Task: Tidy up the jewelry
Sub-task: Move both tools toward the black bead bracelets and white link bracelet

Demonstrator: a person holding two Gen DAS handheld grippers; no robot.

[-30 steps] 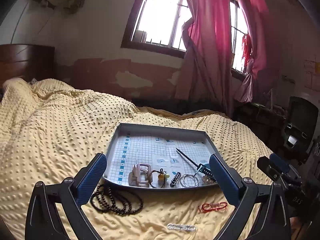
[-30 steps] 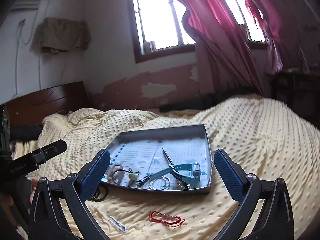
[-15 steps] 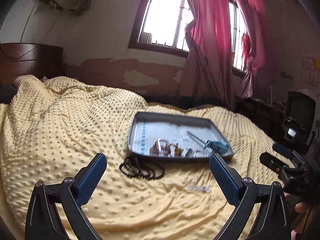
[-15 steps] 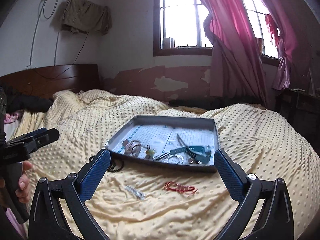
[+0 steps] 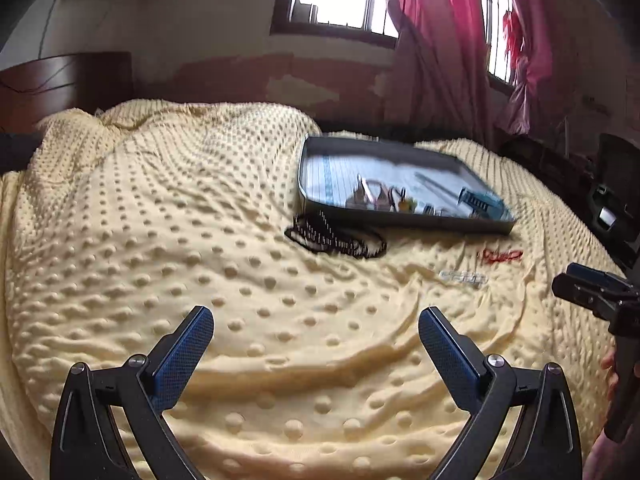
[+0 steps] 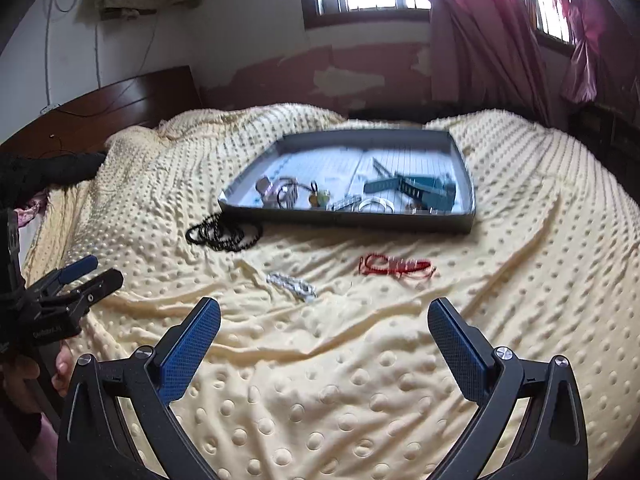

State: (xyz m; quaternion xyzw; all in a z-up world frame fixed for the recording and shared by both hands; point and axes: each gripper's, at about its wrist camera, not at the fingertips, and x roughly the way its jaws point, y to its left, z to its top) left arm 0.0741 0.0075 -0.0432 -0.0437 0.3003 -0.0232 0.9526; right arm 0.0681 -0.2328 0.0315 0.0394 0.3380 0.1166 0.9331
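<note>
I judge the job partly done: several pieces lie in the tray [image 6: 466, 184]; outside its near wall, on the blanket [image 6: 520, 300], wait the black beads [image 6: 224, 234], silver chain [image 6: 292, 285] and red bracelet [image 6: 396, 266]; my left gripper [image 5: 316, 340] and right gripper [image 6: 324, 330] hang spread and empty.

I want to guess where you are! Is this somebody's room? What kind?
Most likely a bedroom. A big bed with a bumpy yellow blanket fills the view, a dark wooden headboard stands at its end, and pink curtains hang at the window. A grey tray of jewelry sits on the blanket.
</note>
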